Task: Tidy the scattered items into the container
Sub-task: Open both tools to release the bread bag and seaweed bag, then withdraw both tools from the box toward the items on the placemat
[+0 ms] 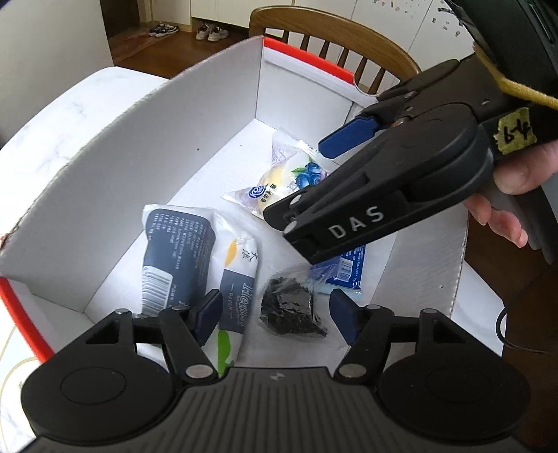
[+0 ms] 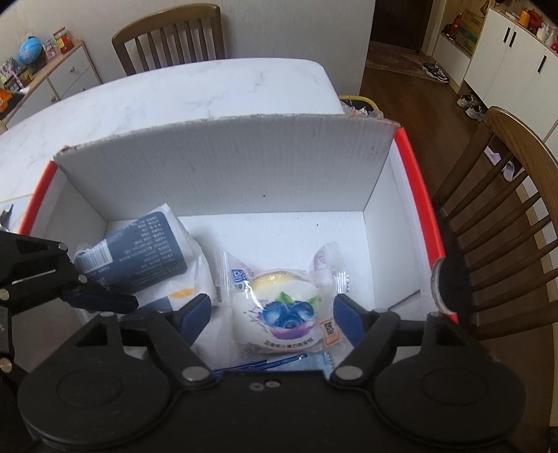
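A white corrugated box (image 1: 174, 139) (image 2: 226, 167) with a red rim holds several items. My left gripper (image 1: 275, 315) is open over the box floor, its pads on either side of a black crinkly packet (image 1: 289, 313) without touching it. Two tissue packs (image 1: 178, 251) (image 1: 240, 278) lie to its left, the navy one (image 2: 139, 251) also in the right wrist view. My right gripper (image 2: 273, 317) (image 1: 314, 177) is open around a blueberry cake packet (image 2: 286, 306) (image 1: 300, 177) lying on the floor. A light blue packet (image 1: 345, 268) (image 2: 279, 362) lies under it. The left gripper's blue fingertip (image 2: 104, 300) shows at the left.
The box stands on a white marble table (image 2: 174, 90). Wooden chairs (image 2: 505, 209) (image 2: 167, 38) (image 1: 334, 38) stand at the table's sides. A hand (image 1: 505, 195) grips the right gripper's handle. Shoes (image 1: 209, 33) lie on the wooden floor, and white cabinets (image 2: 505, 62) stand beyond.
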{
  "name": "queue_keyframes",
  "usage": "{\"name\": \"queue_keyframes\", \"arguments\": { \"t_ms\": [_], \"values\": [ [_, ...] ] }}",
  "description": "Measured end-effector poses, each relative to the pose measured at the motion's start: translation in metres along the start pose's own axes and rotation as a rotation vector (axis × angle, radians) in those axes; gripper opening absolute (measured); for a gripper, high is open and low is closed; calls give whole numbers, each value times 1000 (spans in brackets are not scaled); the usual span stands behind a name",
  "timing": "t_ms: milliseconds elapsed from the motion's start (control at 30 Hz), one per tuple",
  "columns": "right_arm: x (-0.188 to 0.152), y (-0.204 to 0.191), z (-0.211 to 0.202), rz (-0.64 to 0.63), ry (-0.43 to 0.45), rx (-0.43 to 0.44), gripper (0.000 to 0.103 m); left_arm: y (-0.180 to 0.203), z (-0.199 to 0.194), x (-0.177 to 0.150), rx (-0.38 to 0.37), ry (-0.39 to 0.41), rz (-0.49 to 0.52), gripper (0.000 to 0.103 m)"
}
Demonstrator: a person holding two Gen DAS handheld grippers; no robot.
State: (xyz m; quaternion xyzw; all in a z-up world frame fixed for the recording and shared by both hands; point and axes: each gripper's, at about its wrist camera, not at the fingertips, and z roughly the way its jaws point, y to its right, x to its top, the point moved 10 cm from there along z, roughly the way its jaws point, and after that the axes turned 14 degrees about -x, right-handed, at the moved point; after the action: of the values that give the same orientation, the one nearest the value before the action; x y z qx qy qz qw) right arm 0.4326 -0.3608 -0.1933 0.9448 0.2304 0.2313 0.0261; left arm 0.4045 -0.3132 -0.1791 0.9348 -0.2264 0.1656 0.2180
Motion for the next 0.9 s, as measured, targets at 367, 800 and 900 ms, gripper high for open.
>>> {"name": "queue_keyframes", "arguments": {
  "t_ms": [367, 800, 900],
  "values": [
    [-1, 14, -24, 54, 44, 8, 82, 8, -27, 6, -7, 89, -14, 67],
    [0, 9, -56, 71, 109, 36, 84, 29, -65, 6, -4, 213, -22, 74],
    [-1, 7, -65, 75, 129, 40, 85, 34, -78, 2, -4, 247, -22, 76]
  ]
}}
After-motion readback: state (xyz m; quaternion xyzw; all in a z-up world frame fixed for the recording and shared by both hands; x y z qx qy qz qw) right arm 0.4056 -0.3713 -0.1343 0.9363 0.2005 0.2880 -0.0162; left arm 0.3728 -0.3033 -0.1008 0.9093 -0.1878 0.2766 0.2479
